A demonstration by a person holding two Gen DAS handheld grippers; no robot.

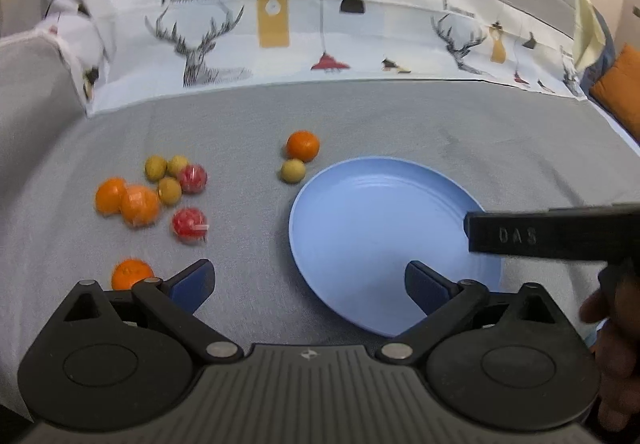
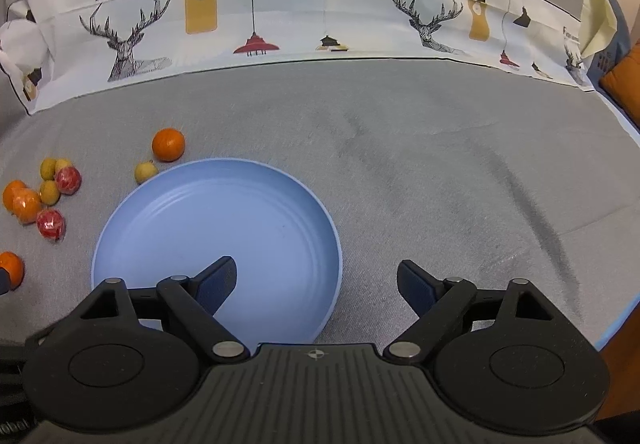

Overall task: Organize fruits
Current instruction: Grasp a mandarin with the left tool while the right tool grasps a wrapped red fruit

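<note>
An empty light blue plate (image 1: 360, 204) lies on a grey cloth; it also shows in the right wrist view (image 2: 192, 204). Left of it lie loose fruits: several oranges (image 1: 138, 205), two red wrapped fruits (image 1: 190, 226) and several small yellow-green fruits (image 1: 155, 168). One orange (image 1: 303, 145) and one yellow-green fruit (image 1: 293, 170) sit by the plate's far rim. My left gripper (image 1: 308, 286) is open and empty, low over the cloth at the plate's left edge. My right gripper (image 2: 316, 284) is open and empty over the plate's right edge; its side shows in the left wrist view (image 1: 560, 236).
A white printed cloth with deer and lamps (image 2: 280, 12) stands along the back. An orange cushion (image 1: 620, 84) sits at the far right. Grey cloth (image 2: 460, 164) stretches right of the plate. An orange (image 2: 10, 268) lies at the left edge of the right wrist view.
</note>
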